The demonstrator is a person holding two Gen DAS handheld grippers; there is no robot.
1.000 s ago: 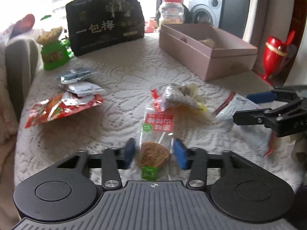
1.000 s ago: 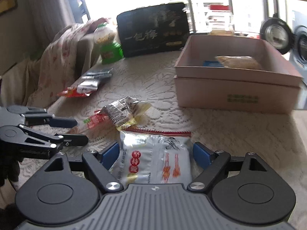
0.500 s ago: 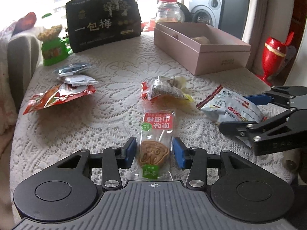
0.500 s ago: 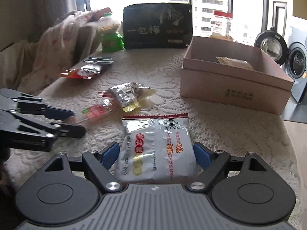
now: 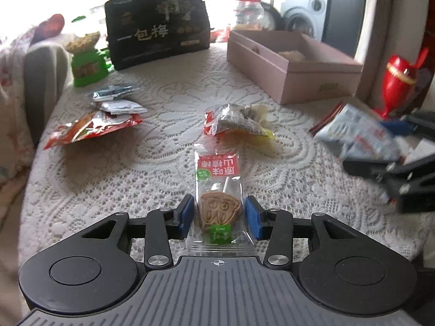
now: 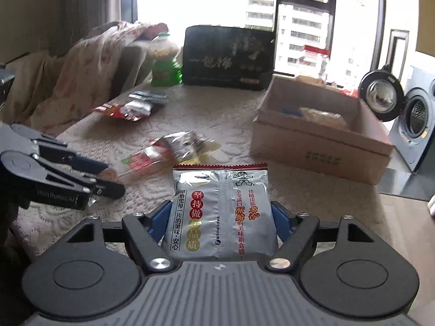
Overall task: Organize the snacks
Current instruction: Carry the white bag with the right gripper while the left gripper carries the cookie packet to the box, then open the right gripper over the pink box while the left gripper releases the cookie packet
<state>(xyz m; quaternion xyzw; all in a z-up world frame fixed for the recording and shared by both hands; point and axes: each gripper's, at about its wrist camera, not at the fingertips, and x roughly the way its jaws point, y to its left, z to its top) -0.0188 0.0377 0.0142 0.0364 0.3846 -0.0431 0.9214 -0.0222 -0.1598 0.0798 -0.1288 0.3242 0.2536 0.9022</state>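
Note:
My left gripper [image 5: 219,217] is shut on a clear lollipop-biscuit packet [image 5: 218,190] with a red label, held just above the lace tablecloth. My right gripper [image 6: 220,221] is shut on a silver rice-cracker packet [image 6: 220,206] and holds it lifted off the table; this packet also shows blurred in the left wrist view [image 5: 359,133]. The pink open box [image 6: 320,146] stands ahead to the right with a few snacks inside; it also shows in the left wrist view [image 5: 293,65]. The left gripper shows in the right wrist view [image 6: 108,179].
A crumpled silver and yellow packet pile [image 5: 239,121] lies mid-table. Red and silver packets [image 5: 98,119] lie at the left. A black plum bag [image 5: 157,27], a green jar [image 5: 87,62] and a clear jar [image 5: 248,8] stand at the back. A red ornament [image 5: 399,81] is right.
My right gripper has closed on the silver packet and lifted it off the table. My left gripper keeps hold of the biscuit packet and has shifted slightly.

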